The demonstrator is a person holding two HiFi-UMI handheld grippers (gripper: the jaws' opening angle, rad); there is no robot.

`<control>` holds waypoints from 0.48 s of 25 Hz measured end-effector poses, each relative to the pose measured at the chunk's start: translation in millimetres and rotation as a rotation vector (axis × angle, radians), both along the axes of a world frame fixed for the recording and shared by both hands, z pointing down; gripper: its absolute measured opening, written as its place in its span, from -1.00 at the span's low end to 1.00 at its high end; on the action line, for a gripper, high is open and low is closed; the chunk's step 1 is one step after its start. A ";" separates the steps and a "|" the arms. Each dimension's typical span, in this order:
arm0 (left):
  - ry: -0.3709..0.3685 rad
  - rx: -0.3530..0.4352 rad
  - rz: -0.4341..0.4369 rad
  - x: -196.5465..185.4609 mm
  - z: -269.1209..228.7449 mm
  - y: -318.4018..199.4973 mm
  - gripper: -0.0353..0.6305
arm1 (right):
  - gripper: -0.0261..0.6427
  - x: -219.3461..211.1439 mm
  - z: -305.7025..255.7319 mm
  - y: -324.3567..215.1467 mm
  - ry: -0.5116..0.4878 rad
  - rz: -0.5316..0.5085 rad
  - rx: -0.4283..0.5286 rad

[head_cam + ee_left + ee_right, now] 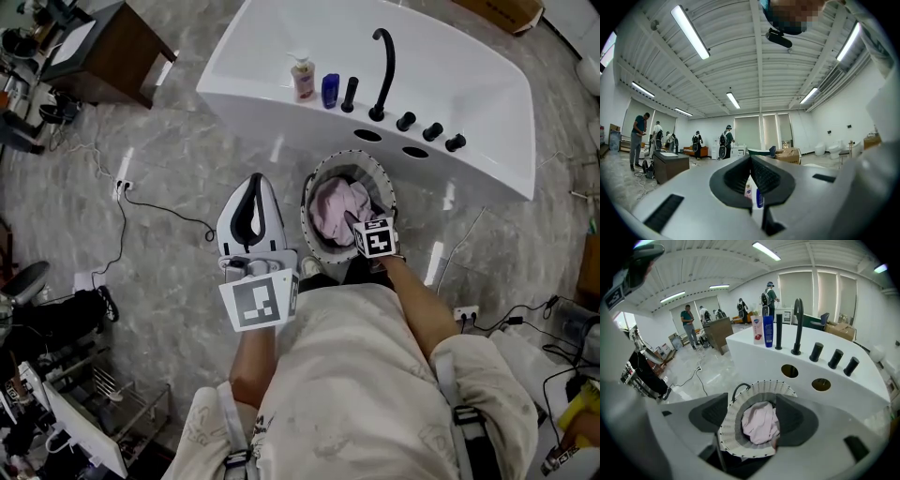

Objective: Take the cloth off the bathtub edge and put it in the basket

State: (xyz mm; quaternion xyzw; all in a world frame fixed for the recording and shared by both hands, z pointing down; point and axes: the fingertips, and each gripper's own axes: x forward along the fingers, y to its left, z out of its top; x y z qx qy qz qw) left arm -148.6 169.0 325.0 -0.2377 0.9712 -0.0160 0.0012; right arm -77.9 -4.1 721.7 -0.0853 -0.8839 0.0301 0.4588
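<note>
The pink cloth [336, 211] [760, 423] lies crumpled inside the white woven basket [317, 183] [729, 420], which stands on the floor against the white bathtub [469, 84] [862, 380]. My right gripper [367, 228] [754, 416] hangs just above the basket, pointing steeply down. Its jaws stand wide open on either side of the cloth and touch nothing. My left gripper [253, 187] [751, 180] is held level to the left of the basket, its tips together and nothing in it.
On the tub edge stand a pump bottle [302, 79] [758, 330], a blue bottle [330, 90], a tall black faucet [382, 75] [797, 326] and black knobs [432, 132]. A cable [159, 211] crosses the marble floor. A brown desk [112, 52] stands far left.
</note>
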 end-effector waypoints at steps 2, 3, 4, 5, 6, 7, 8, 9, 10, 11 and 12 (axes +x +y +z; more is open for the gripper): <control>-0.004 0.004 0.004 1.2 -1.3 -1.3 -0.88 | -0.03 -5.0 -15.5 -2.5 -0.039 -0.003 0.013; -0.006 0.005 0.005 2.1 -2.0 -1.8 -0.88 | -0.03 -6.9 -24.2 -3.3 -0.059 -0.006 0.019; -0.008 0.005 0.006 2.8 -2.6 -2.1 -0.88 | -0.03 -8.9 -34.0 -3.8 -0.083 -0.006 0.021; -0.009 0.005 0.007 3.2 -2.9 -2.3 -0.88 | -0.03 -11.0 -44.9 -4.0 -0.109 -0.002 0.019; -0.011 0.004 0.009 3.3 -3.2 -2.5 -0.88 | -0.03 -13.5 -56.8 -4.4 -0.138 0.005 0.014; -0.012 0.004 0.011 3.0 -3.5 -2.9 -0.88 | -0.03 -16.0 -69.5 -5.0 -0.168 0.014 0.009; -0.013 0.005 0.013 2.5 -3.9 -3.3 -0.88 | -0.03 -18.7 -83.0 -5.8 -0.199 0.022 0.005; -0.014 0.006 0.015 2.1 -4.6 -3.8 -0.88 | -0.04 -21.5 -97.0 -6.4 -0.230 0.029 0.001; -0.016 0.007 0.017 1.7 -5.5 -4.2 -0.88 | -0.03 -24.4 -111.3 -6.9 -0.261 0.034 -0.002; -0.018 0.007 0.018 1.4 -6.4 -4.7 -0.88 | -0.03 -27.5 -125.6 -7.4 -0.292 0.037 -0.004; -0.020 0.008 0.020 1.2 -7.1 -5.1 -0.88 | -0.03 -30.8 -139.8 -7.8 -0.323 0.040 -0.007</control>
